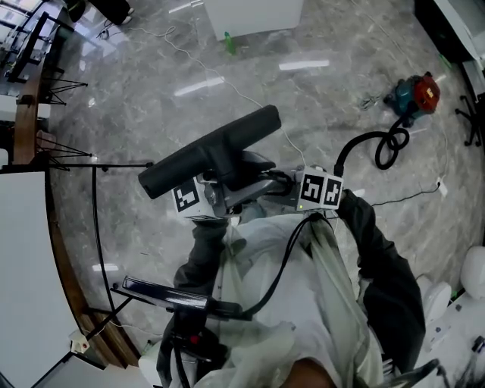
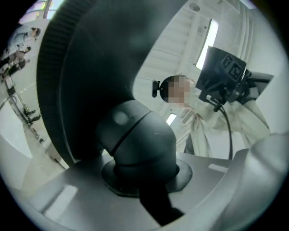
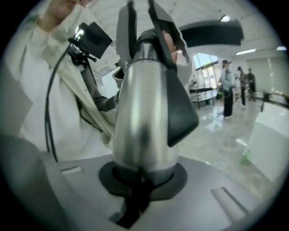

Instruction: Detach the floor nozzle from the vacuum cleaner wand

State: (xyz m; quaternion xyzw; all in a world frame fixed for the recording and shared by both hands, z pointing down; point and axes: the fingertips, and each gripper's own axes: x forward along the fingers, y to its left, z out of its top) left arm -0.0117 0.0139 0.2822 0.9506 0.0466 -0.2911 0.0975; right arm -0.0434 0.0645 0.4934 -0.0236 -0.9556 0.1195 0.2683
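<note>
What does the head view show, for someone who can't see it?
The left tool grips a black nozzle and the right tool its wand, above a marble floor. A small vacuum lies farther off.

We see a grey marble floor with bright light streaks on it. Toward its far edge a green bottle lies just beside a white cabinet, and a thin white cable snakes from there toward the middle. Along the floor's left edge runs a curved wooden border against a white table, with a thin black stand near it. From the right gripper view, we make out several people standing far off.
</note>
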